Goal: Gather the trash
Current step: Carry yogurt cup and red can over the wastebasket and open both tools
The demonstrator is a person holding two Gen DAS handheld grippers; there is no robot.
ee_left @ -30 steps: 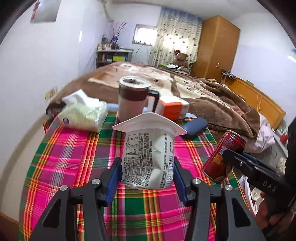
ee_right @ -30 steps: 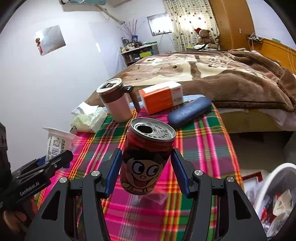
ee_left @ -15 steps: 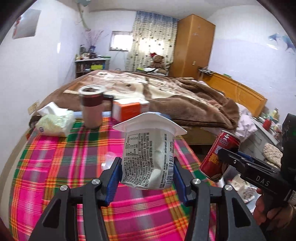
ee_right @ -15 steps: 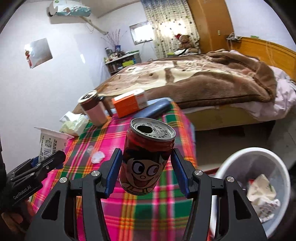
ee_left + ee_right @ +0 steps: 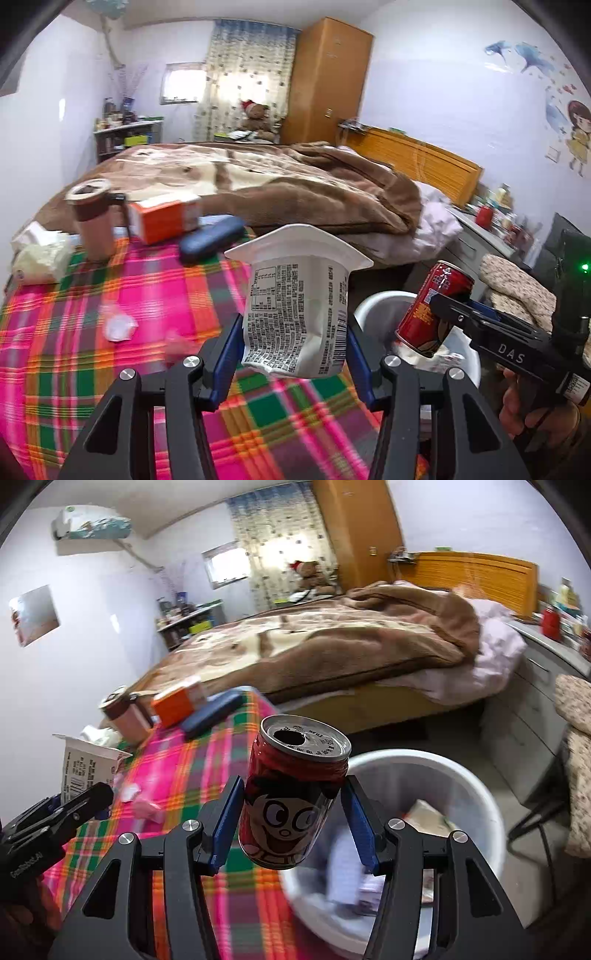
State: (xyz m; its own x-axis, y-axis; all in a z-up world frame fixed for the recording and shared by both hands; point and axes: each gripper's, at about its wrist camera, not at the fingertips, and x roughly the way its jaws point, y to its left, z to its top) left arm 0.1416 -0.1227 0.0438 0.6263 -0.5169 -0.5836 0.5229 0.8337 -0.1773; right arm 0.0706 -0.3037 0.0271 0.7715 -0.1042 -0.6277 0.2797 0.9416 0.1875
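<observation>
A white waste bin (image 5: 491,823), partly filled, stands on the floor just beside the plaid-covered table (image 5: 74,369). The right gripper (image 5: 293,821), jaws clamped on a red drink can (image 5: 291,797), hangs over the bin's near rim; the left gripper (image 5: 293,345), clamped on a crumpled white yogurt cup (image 5: 295,306), hangs over the table edge beside the bin. Each release looks best made past the rim, with open floor beyond the bin.
</observation>
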